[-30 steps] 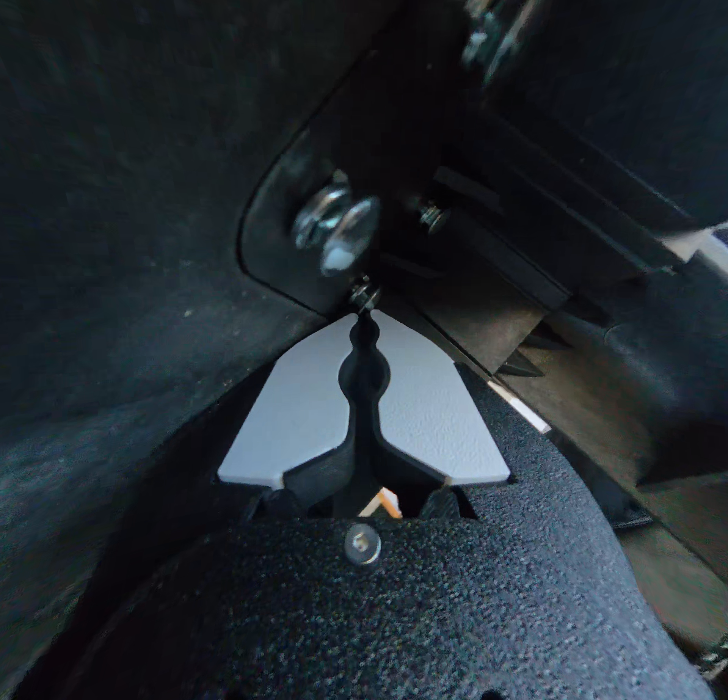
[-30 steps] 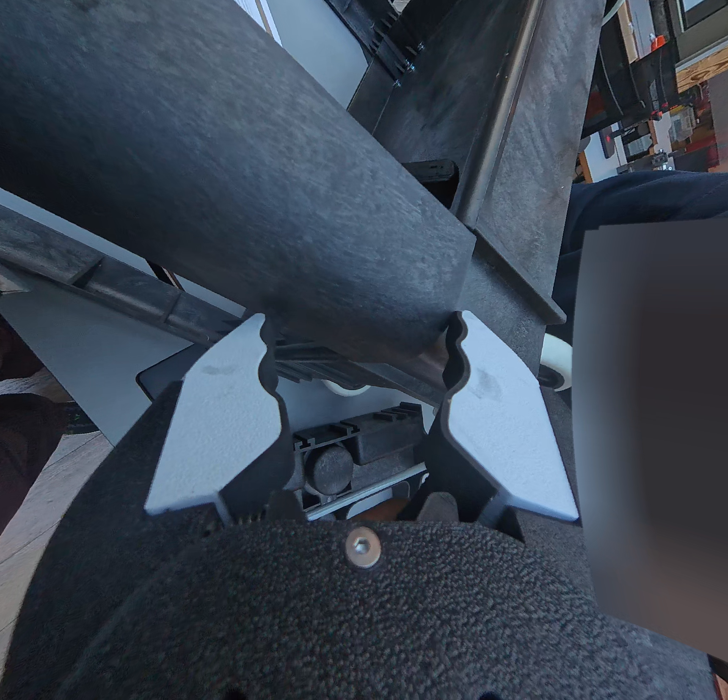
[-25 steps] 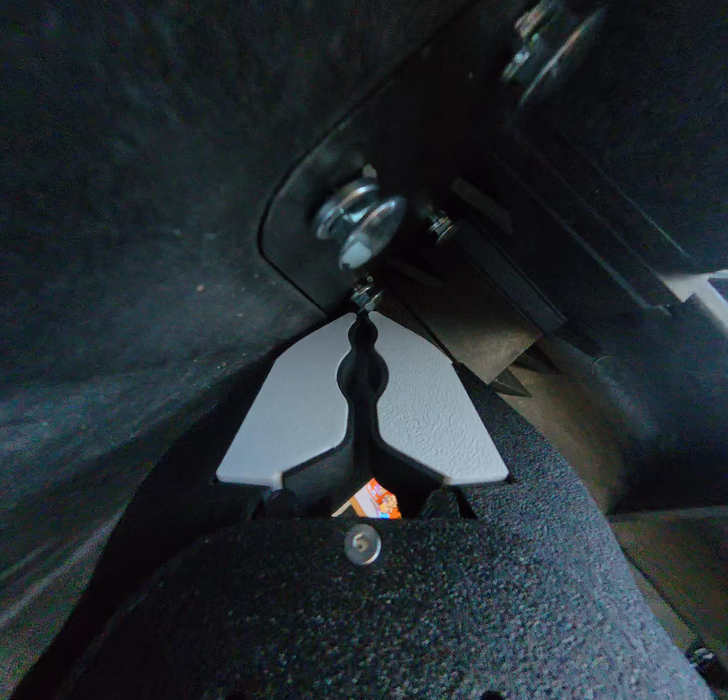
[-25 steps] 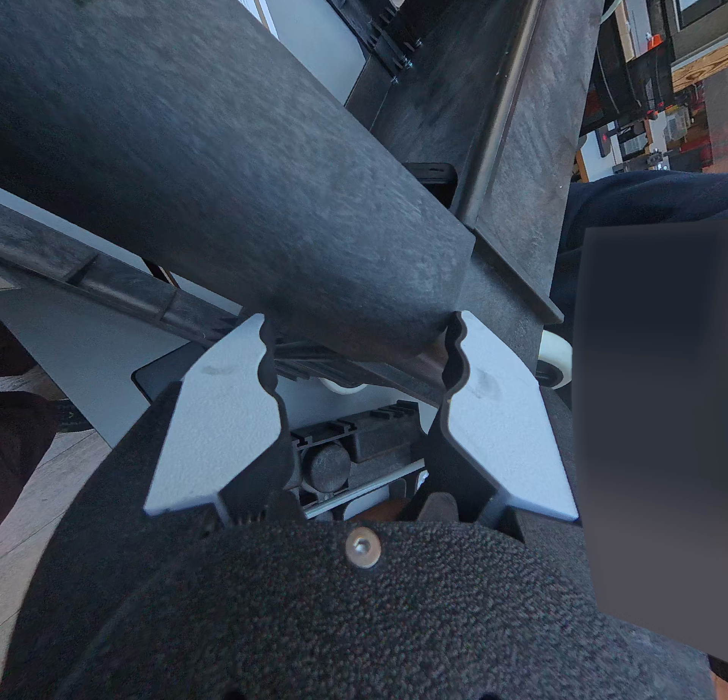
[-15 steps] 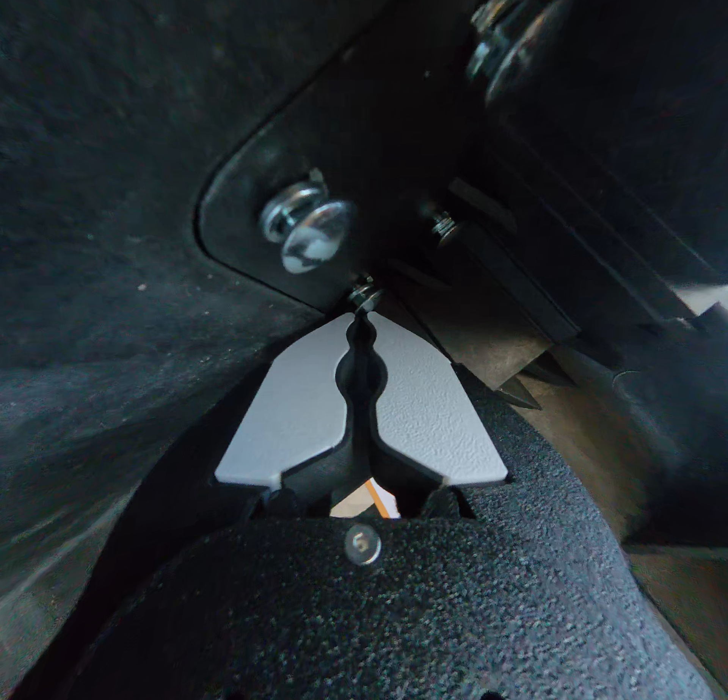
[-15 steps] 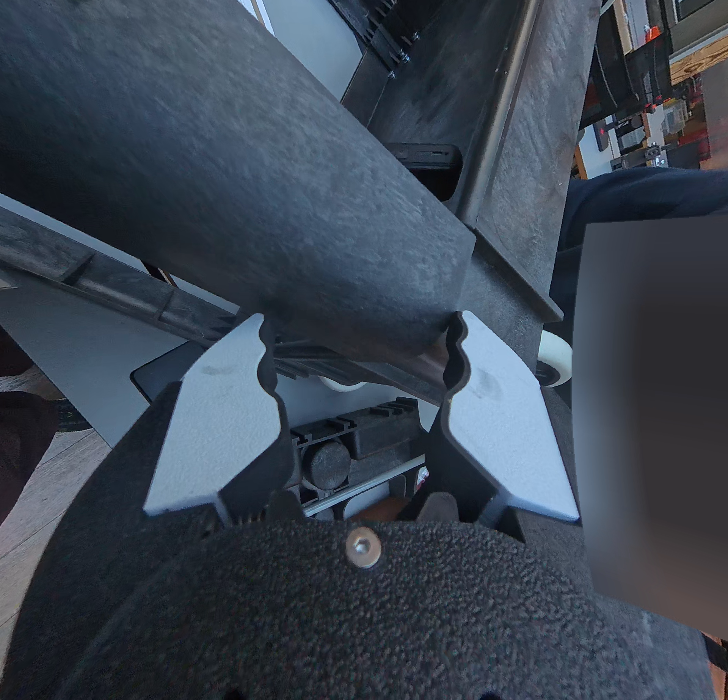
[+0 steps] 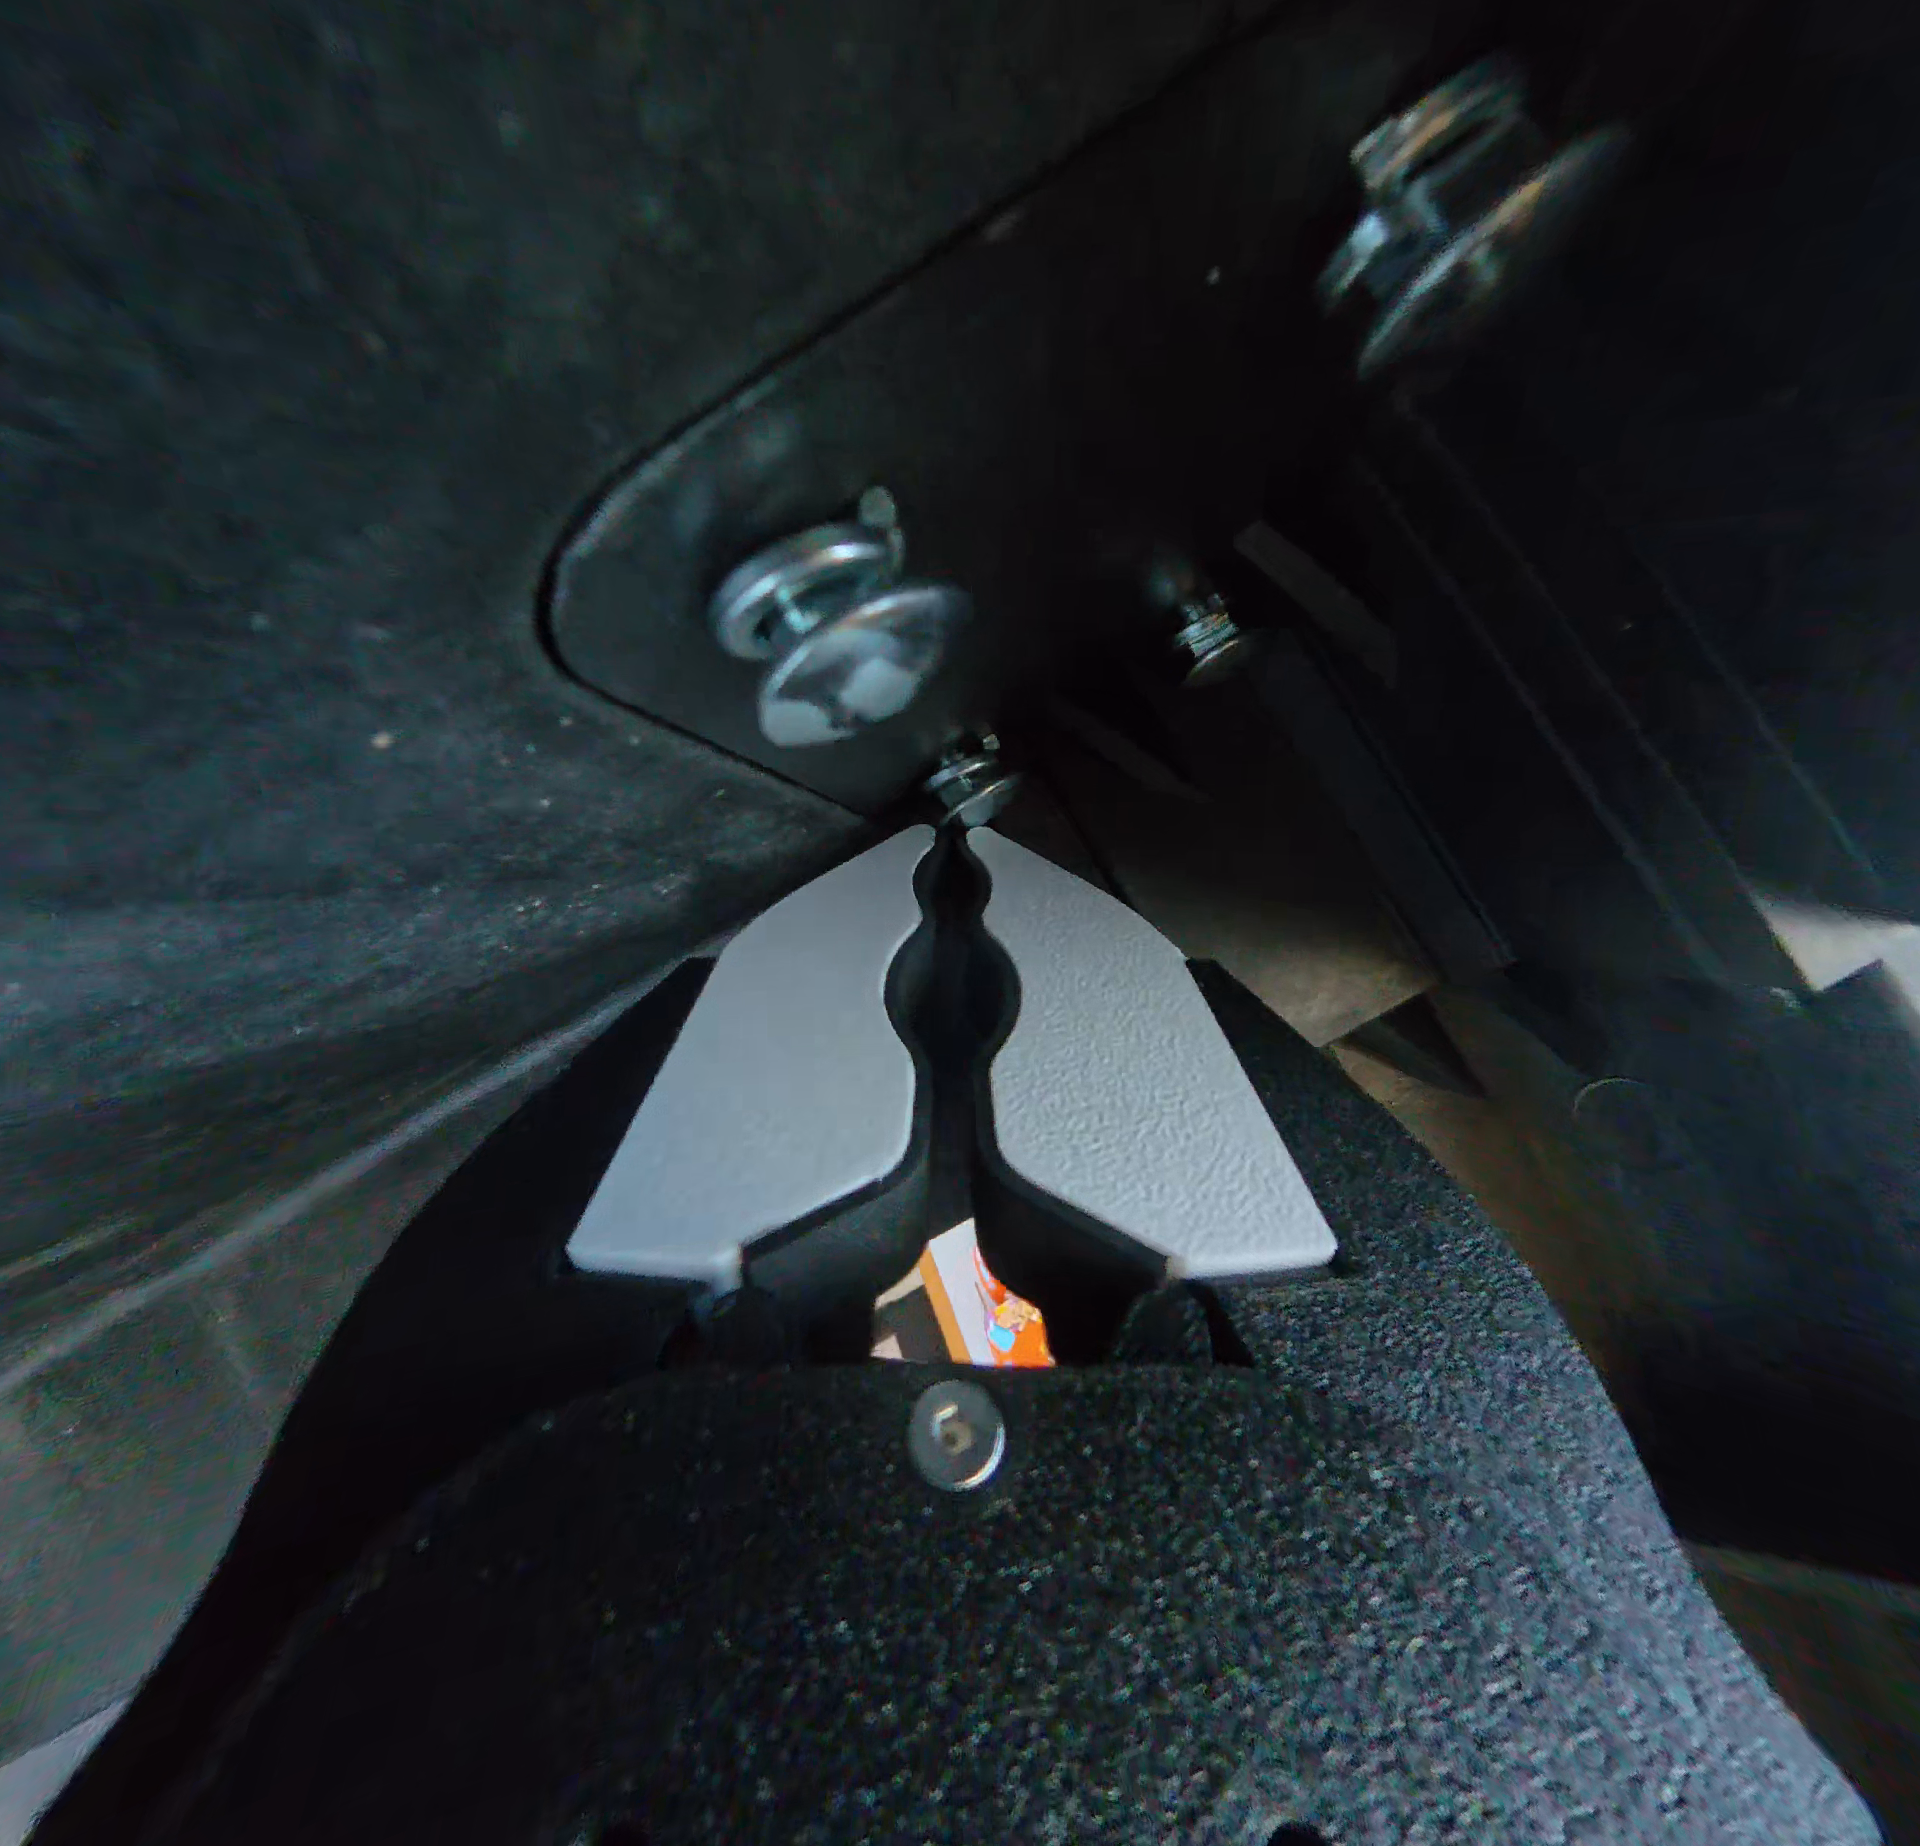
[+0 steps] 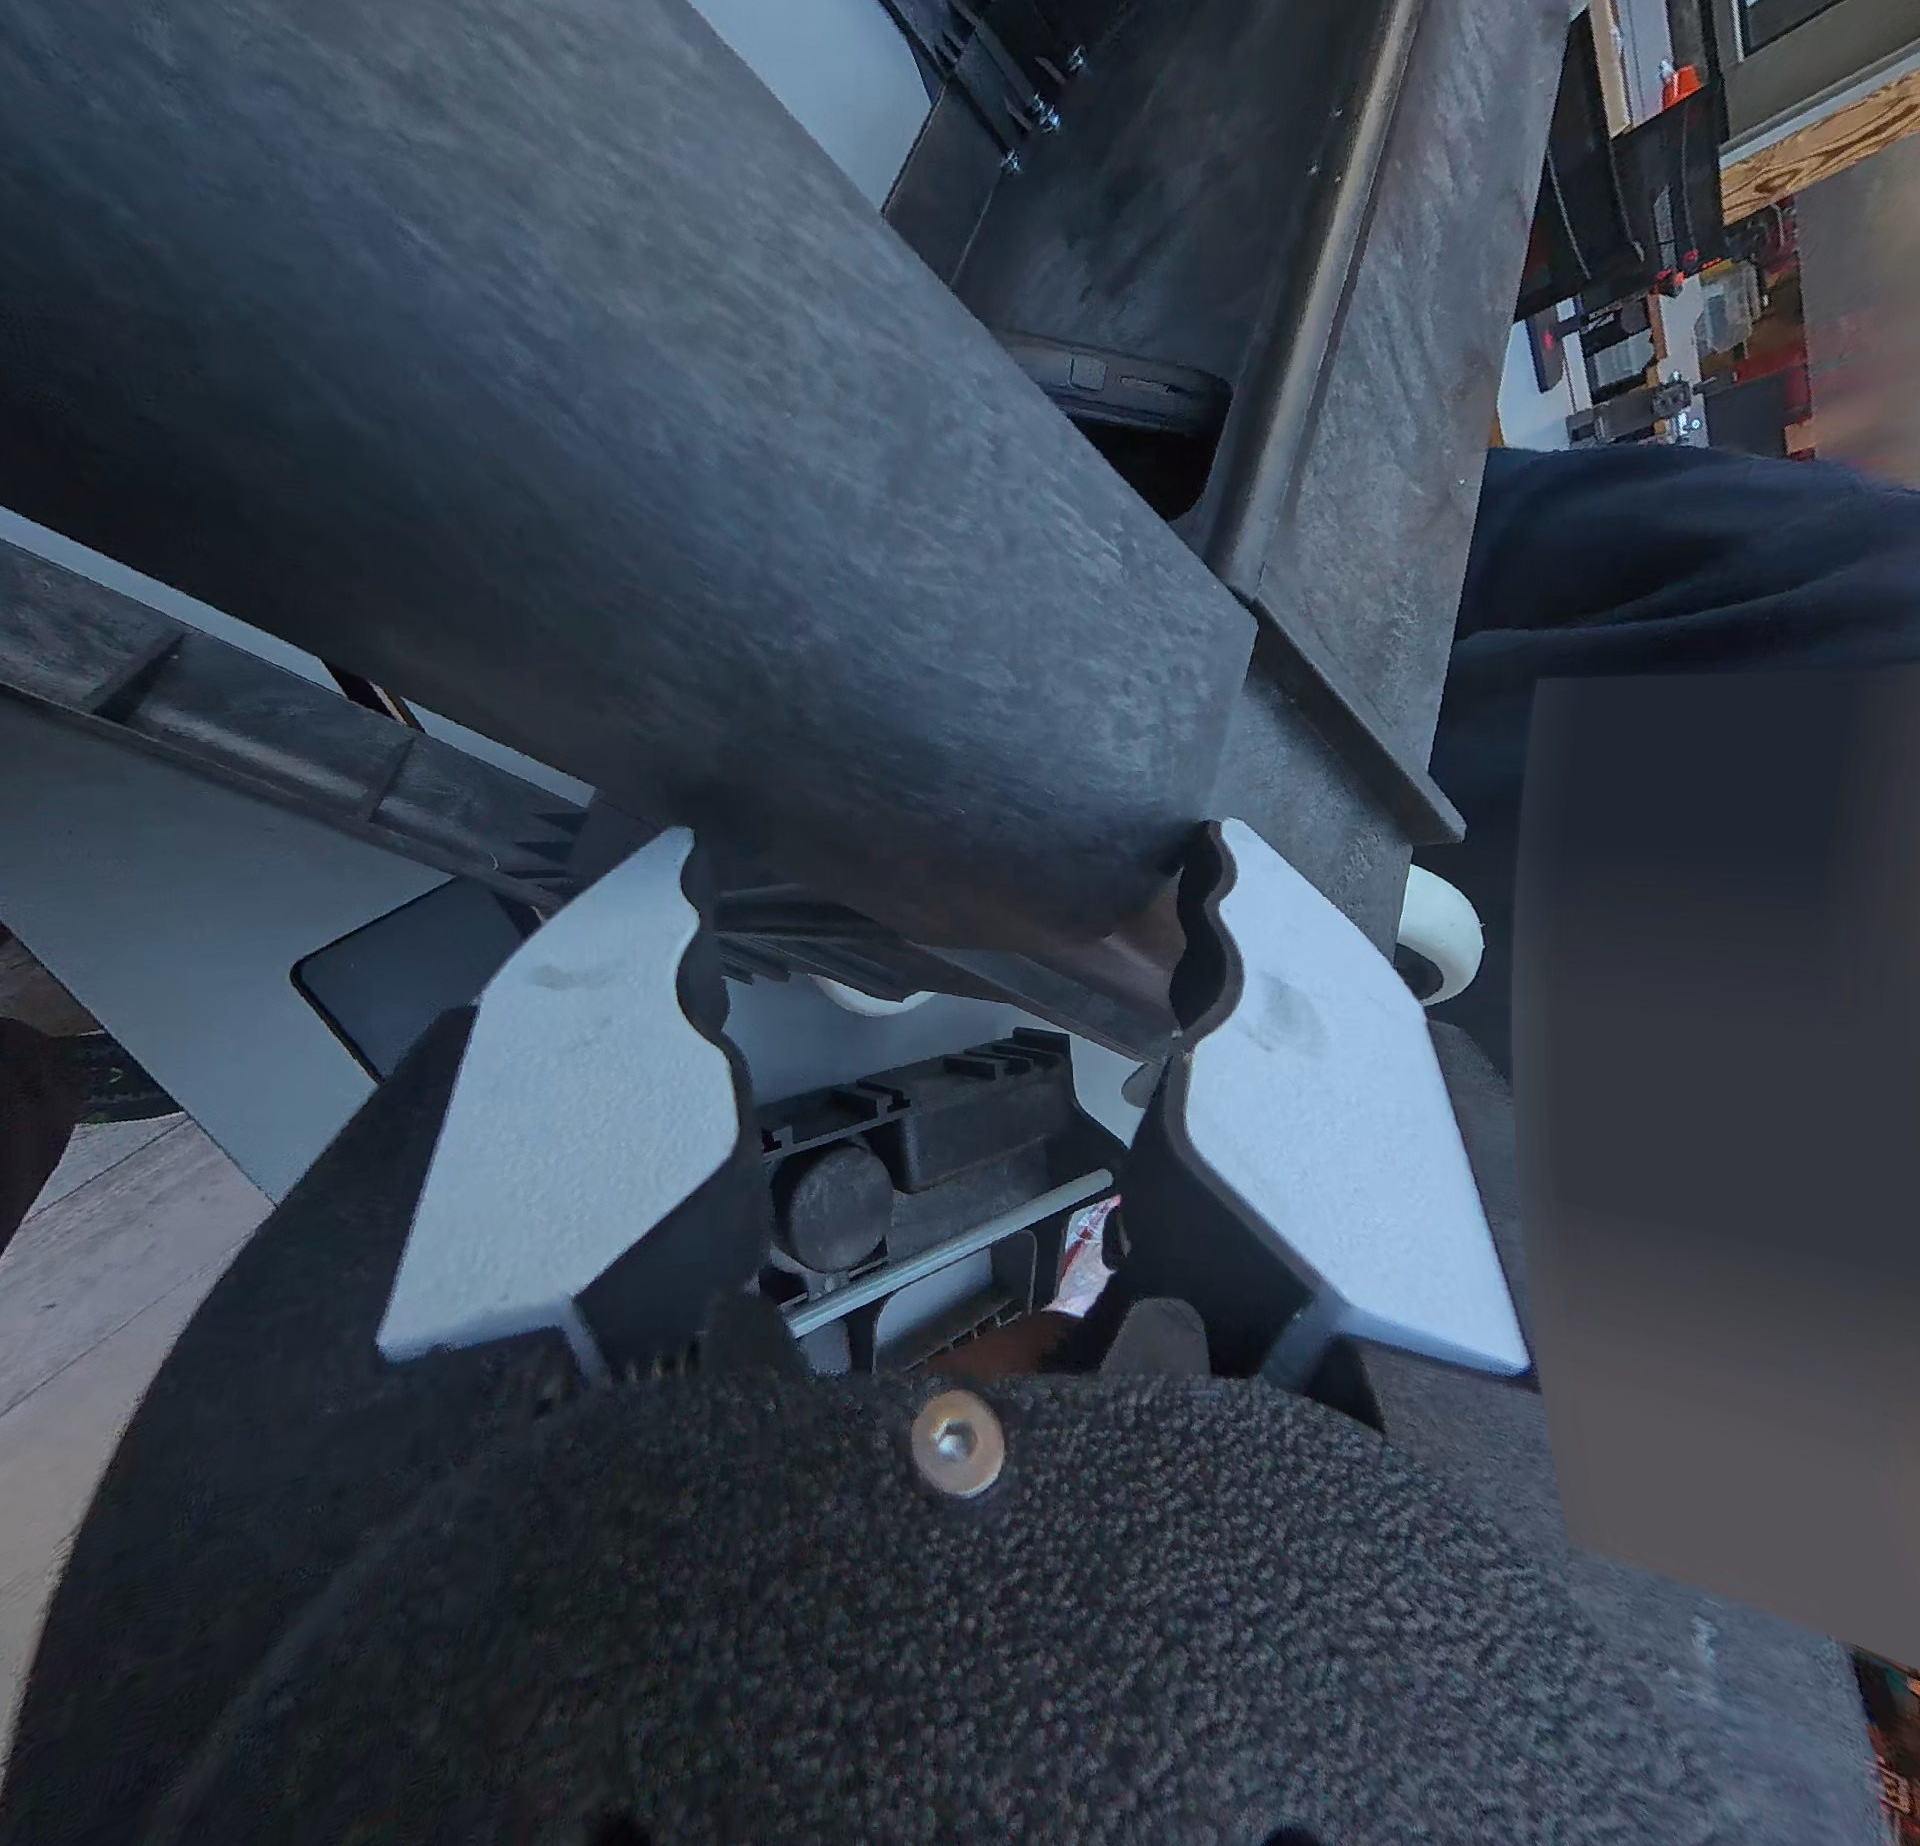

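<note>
In the left wrist view my left gripper (image 7: 951,838) is shut, its tips pinched on a small silver bolt with a nut (image 7: 964,780). The bolt sticks out of a black metal plate (image 7: 1039,425) under a dark textured surface (image 7: 312,446). A larger silver bolt with a washer (image 7: 847,643) sits just up and left of the tips. In the right wrist view my right gripper (image 8: 948,851) is spread wide and clamps the end of a broad black textured post (image 8: 623,394). One finger (image 8: 582,1069) presses each side of the post.
A second large bolt (image 7: 1455,207) and another small nut (image 7: 1205,633) are on the same plate. A second black upright (image 8: 1382,290), a white caster wheel (image 8: 1439,939), a grey panel (image 8: 156,913), wooden floor (image 8: 104,1277) and a person's dark sleeve (image 8: 1662,549) surround the post.
The left view has swung slightly around the plate while the small bolt stays at the fingertips. The right gripper keeps its hold on the post, and the background shifts a little.
</note>
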Motion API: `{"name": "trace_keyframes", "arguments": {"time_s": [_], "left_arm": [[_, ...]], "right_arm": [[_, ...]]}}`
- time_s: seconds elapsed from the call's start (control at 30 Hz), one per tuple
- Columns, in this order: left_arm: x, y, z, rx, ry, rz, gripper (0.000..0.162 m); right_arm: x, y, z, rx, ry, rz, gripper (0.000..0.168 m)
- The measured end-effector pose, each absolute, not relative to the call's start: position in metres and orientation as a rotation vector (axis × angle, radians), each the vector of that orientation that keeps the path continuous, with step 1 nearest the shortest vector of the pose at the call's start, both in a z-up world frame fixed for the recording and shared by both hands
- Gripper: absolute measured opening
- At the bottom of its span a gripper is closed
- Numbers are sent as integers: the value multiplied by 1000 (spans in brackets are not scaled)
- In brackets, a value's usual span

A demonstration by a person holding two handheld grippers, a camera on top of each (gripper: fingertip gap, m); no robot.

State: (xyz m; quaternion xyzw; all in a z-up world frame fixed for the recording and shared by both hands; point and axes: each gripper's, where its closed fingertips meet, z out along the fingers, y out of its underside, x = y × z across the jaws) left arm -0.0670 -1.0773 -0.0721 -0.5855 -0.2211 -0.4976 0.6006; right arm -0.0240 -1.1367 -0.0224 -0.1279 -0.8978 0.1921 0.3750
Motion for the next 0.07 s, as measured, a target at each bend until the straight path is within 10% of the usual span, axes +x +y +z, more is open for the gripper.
{"name": "trace_keyframes", "arguments": {"time_s": [0.07], "left_arm": [[-67, -1078, -72, -1372, -506, -1154, 0]], "right_arm": [[-24, -1137, -23, -324, -2297, 484, 88]]}}
